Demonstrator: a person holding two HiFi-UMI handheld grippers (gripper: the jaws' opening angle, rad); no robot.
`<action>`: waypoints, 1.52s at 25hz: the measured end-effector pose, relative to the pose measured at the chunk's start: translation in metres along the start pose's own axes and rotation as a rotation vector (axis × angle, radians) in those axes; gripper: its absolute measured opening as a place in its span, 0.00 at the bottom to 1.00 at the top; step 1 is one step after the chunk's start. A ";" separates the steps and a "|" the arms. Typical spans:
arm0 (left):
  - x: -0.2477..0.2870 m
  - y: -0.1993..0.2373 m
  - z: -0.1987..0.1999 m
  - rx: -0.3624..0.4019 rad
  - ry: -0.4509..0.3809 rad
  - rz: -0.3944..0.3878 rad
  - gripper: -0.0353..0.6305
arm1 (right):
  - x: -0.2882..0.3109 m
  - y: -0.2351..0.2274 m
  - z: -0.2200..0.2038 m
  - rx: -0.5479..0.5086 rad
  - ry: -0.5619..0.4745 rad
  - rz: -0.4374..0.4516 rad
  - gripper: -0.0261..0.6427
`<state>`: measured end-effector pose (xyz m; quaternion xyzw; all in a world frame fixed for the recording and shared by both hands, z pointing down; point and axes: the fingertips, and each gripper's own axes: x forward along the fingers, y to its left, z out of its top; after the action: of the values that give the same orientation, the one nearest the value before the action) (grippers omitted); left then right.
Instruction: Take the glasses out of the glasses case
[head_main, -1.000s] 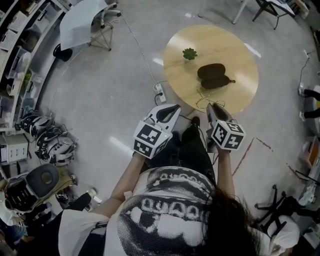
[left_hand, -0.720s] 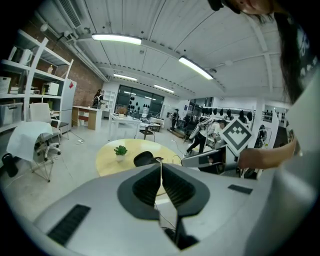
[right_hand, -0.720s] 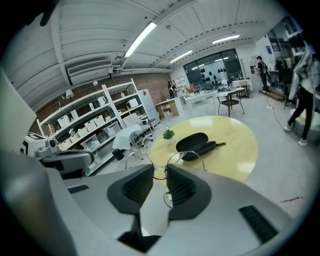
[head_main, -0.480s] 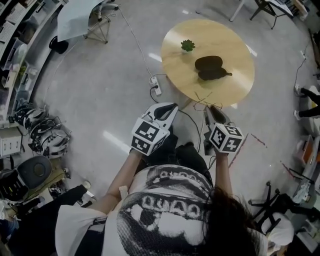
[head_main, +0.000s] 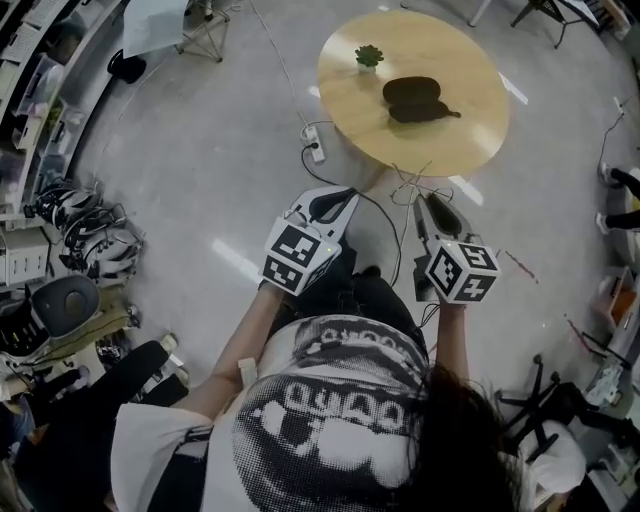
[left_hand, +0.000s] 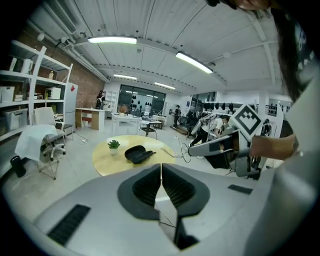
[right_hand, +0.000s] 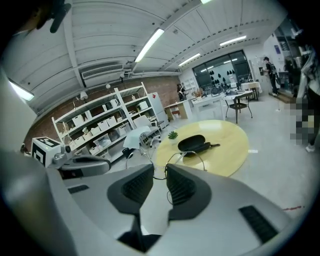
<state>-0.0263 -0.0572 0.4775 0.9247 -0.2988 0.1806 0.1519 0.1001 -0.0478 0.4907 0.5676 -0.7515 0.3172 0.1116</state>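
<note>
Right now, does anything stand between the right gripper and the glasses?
Nothing visible does. The right gripper holds the glasses by their thin frame between its jaws, in the air short of the round table, where the black case lies.

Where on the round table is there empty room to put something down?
The round table is mostly bare. The widest free patch is between the black glasses case and the edge nearest the person. Right of the case is bare too. Only the far left is crowded, where the small potted plant stands beside the case.
</note>
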 end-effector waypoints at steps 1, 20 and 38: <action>-0.002 -0.007 -0.001 0.008 0.001 0.006 0.08 | -0.008 -0.001 0.000 -0.007 -0.008 0.009 0.17; -0.027 -0.099 -0.016 0.013 -0.033 0.114 0.08 | -0.106 -0.017 -0.042 -0.037 -0.057 0.095 0.17; -0.022 -0.115 -0.011 0.019 -0.047 0.118 0.08 | -0.121 -0.023 -0.041 -0.048 -0.072 0.110 0.17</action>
<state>0.0243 0.0476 0.4574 0.9109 -0.3544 0.1704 0.1252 0.1532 0.0681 0.4661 0.5334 -0.7926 0.2844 0.0805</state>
